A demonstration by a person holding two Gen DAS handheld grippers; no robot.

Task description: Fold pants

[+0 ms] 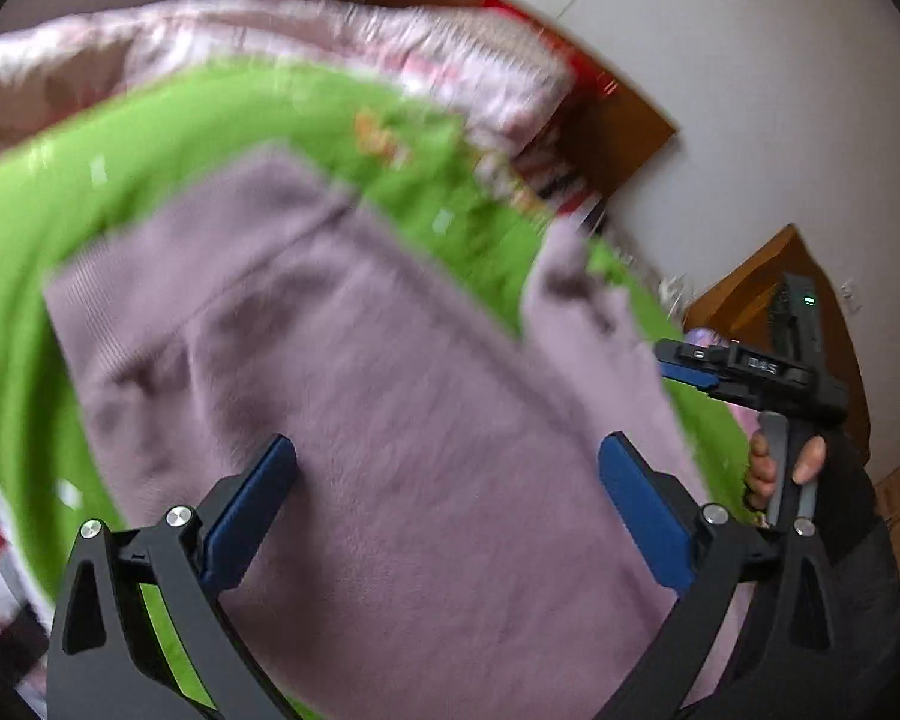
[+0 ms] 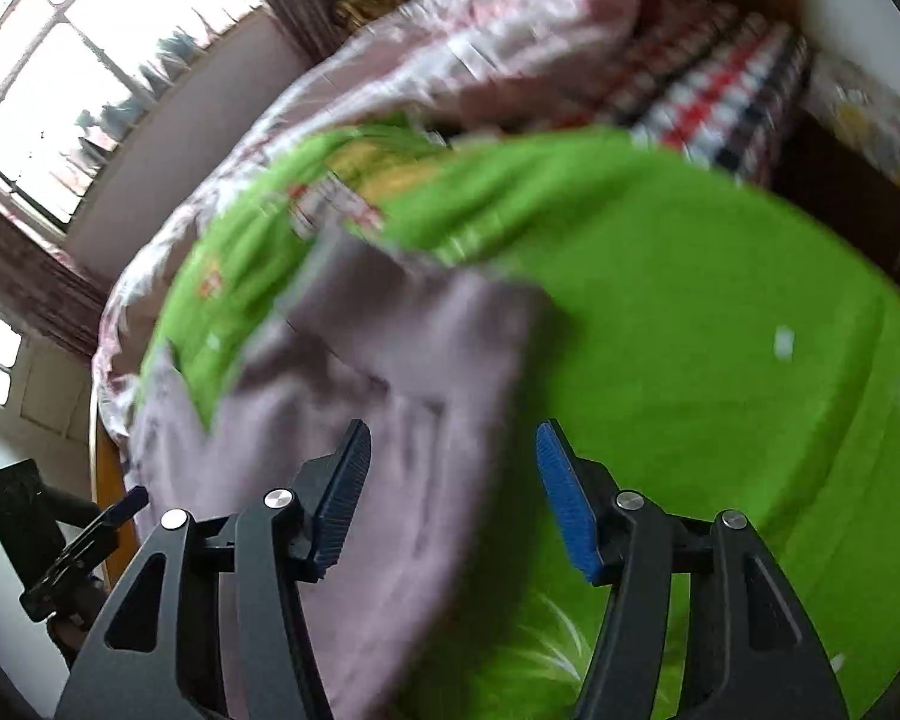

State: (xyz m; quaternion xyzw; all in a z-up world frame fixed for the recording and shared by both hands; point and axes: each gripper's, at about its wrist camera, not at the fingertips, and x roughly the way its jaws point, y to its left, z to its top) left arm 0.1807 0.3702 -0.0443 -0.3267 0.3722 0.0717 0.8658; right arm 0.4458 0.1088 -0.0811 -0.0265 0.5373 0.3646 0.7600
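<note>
Lilac fleece pants (image 1: 360,396) lie on a green bedsheet (image 1: 168,138), waistband at the upper left of the left wrist view. My left gripper (image 1: 447,504) is open and empty just above the pants' middle. The right gripper (image 1: 690,369) shows at the pants' right edge, held in a hand. In the right wrist view the pants (image 2: 354,420) lie crumpled at the left over the green sheet (image 2: 720,330). My right gripper (image 2: 453,495) is open and empty above the pants' edge. Both views are blurred.
A pink floral quilt (image 1: 330,42) is heaped at the far side of the bed, with a checked sheet (image 2: 720,96) beside it. A window (image 2: 90,60) is at the left. A wooden headboard (image 1: 624,132) and a white wall (image 1: 780,90) stand to the right.
</note>
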